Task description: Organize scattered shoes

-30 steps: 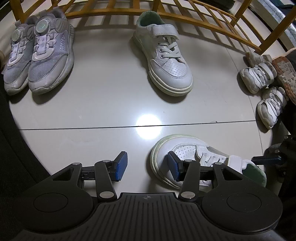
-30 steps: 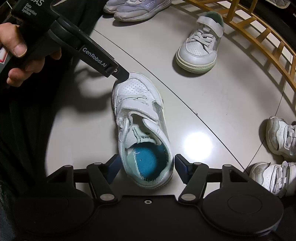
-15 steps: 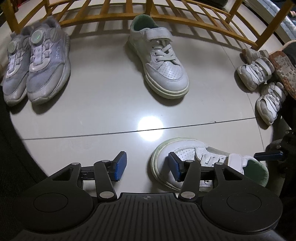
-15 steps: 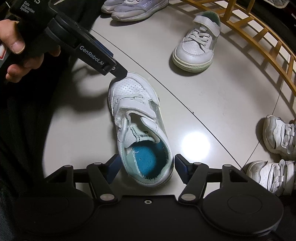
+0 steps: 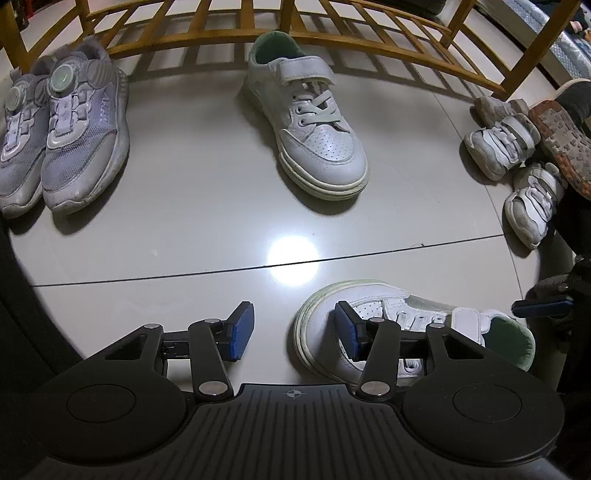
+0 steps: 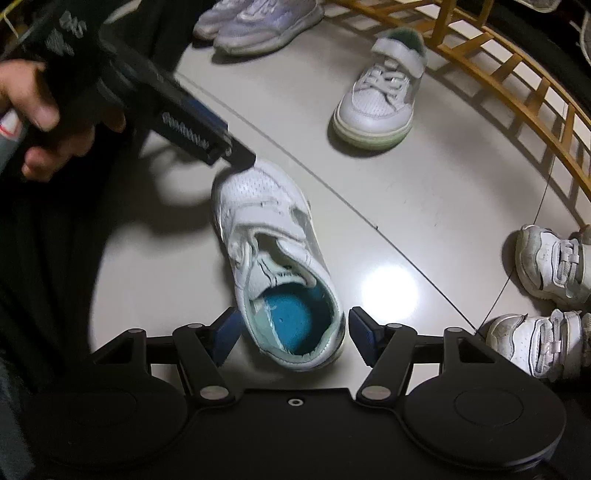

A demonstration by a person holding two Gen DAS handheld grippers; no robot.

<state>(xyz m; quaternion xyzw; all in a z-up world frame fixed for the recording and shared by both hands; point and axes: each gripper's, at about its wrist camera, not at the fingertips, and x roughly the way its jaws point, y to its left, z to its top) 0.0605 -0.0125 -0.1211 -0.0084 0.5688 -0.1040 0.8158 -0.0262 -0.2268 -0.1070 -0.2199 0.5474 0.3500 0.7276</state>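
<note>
A white strap shoe [image 6: 266, 210] with a blue insole lies on the floor tiles. Its heel sits between the jaws of my right gripper [image 6: 294, 330], which is open, with a gap showing beside the right pad. My left gripper [image 5: 293, 325] is open and its jaws are closing with nothing between them. Its right finger rests over the toe of that shoe [image 5: 424, 302]; from the right wrist view, a hand holds the left gripper [image 6: 240, 158] with its tip at the toe. The matching white lace-up shoe [image 5: 317, 140] stands alone further back.
A grey pair [image 5: 70, 129] stands at the far left by the wooden railing [image 5: 295, 33]. Two small white strap shoes [image 5: 509, 144] lie at the right, next to an upturned brown sole [image 5: 561, 144]. Dark cloth borders the left side.
The white shoe's toe has swung slightly to the left in the right wrist view. Both grippers keep their places, the left one's tip still at the toe.
</note>
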